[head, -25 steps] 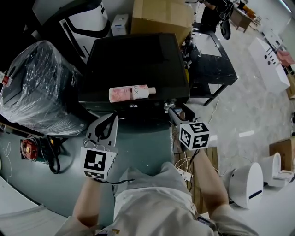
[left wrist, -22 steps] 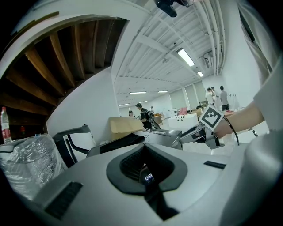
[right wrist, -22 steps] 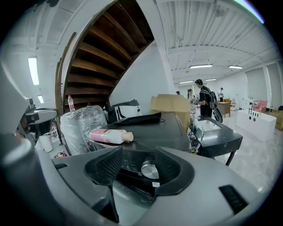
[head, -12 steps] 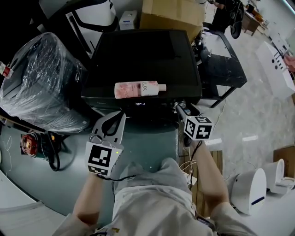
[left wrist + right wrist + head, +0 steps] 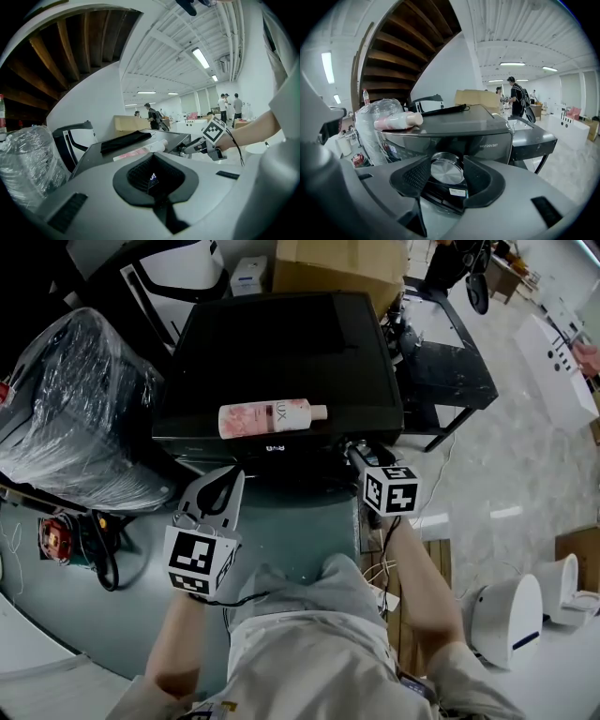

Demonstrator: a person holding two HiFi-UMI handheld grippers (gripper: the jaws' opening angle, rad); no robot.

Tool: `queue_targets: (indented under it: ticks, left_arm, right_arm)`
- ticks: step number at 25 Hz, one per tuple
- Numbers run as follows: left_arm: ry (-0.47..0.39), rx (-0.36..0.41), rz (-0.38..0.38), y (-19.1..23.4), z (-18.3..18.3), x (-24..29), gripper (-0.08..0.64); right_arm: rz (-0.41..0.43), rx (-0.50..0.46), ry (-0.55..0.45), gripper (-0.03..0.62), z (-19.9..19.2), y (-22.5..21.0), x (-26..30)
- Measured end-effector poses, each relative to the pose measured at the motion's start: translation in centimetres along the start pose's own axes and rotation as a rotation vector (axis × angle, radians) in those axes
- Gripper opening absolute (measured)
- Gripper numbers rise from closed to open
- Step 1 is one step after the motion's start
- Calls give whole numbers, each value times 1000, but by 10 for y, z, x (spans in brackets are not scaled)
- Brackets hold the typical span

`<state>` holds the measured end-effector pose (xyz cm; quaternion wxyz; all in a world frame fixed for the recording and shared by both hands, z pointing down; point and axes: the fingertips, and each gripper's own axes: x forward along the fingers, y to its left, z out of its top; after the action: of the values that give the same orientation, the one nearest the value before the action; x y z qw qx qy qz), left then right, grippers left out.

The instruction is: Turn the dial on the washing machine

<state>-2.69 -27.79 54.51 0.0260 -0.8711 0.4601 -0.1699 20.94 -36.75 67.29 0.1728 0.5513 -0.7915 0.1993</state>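
R gripper [image 5: 447,178] is reaching at the near front of the washing machine [image 5: 281,352], on its right end. Its tongs are spread wide and closing, w/ the round silver dial [image 5: 446,166] sitting btwn the two dark pads [image 5: 415,176]. Whether the pads are pressing the dial yet isn't clear. In the head view the R gripper [image 5: 352,452] is pointing in under the machine's near edge, its marker cube [image 5: 391,491] riding just behind, toward the person.

L gripper [image 5: 232,476] is hovering to the left, near the same front edge but apart from it. Its tongs are pressed together w/ nothing btwn them. In its own view the L gripper [image 5: 152,177] is looking over the machine's lid from low down.

A pink bottle [image 5: 272,418] is lying on its side on the lid, close to the near edge. A dark cloth [image 5: 124,140] is lying farther back on the lid. A cardboard box [image 5: 337,263] is standing at the far side. A plastic-wrapped bundle [image 5: 75,399] is sitting left of the machine.
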Motion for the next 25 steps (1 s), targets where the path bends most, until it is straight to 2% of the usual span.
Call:
queue_targets:
  ticks: [8,12,17,20,24,25]
  left_arm:
    - [31,-35,18,5,3,-4,18]
    - [36,-46,19,9,4,-8,18]
    - [57,-54,12,9,-1,-7,18]
    - [48,-49,13,12,3,-11,18]
    - [55,-63,20,17,0,-16,18]
    - [60,-68,20,17,-2,-18,18]
  right_arm:
    - [-110,-280,41,242,1,9,-1]
    - [-119,-356,56,249,4,17,1]
    - [-194,-617,111,277,-9,17,5]
    - [-224,-672,130,278,-12,17,7]
    - [-297,-836,166,279,-18,15,9]
    - [-305,-852,163,278,-19,15,9]
